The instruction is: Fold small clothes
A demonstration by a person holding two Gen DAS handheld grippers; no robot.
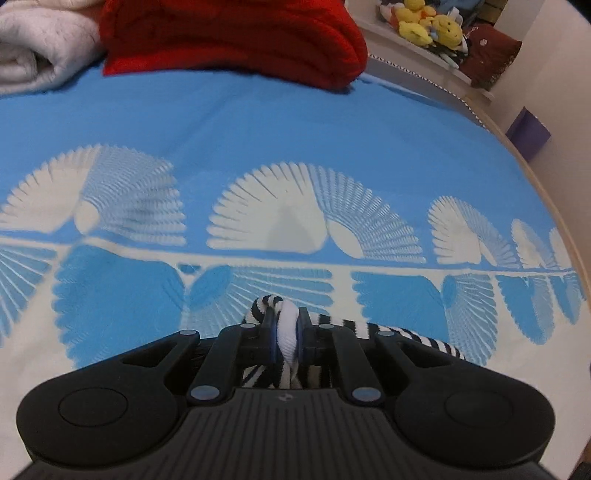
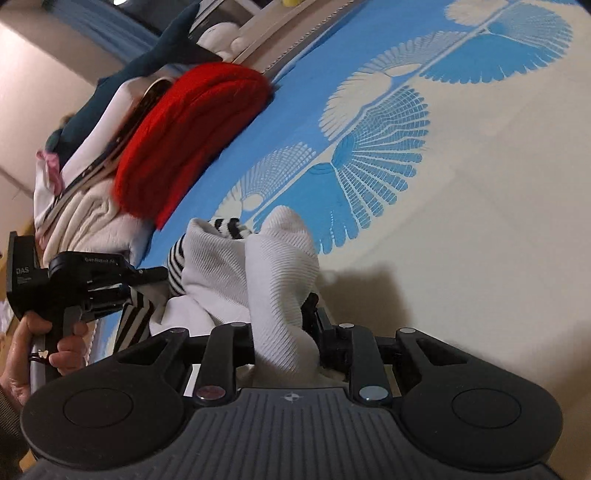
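Observation:
A small white garment with black-and-white striped parts [image 2: 236, 266] hangs between both grippers above the blue and cream bed sheet [image 1: 295, 140]. My left gripper [image 1: 287, 332] is shut on its white edge, with striped fabric [image 1: 399, 332] trailing right. In the right wrist view the left gripper [image 2: 147, 284] holds the striped part at the left. My right gripper [image 2: 284, 325] is shut on a bunched white ribbed fold [image 2: 280, 258] of the same garment.
A folded red knit [image 1: 236, 37] and a white blanket [image 1: 40, 40] lie at the far side of the bed. Plush toys [image 1: 432, 26] sit on a shelf beyond the bed edge. A purple box [image 1: 528, 129] stands on the floor.

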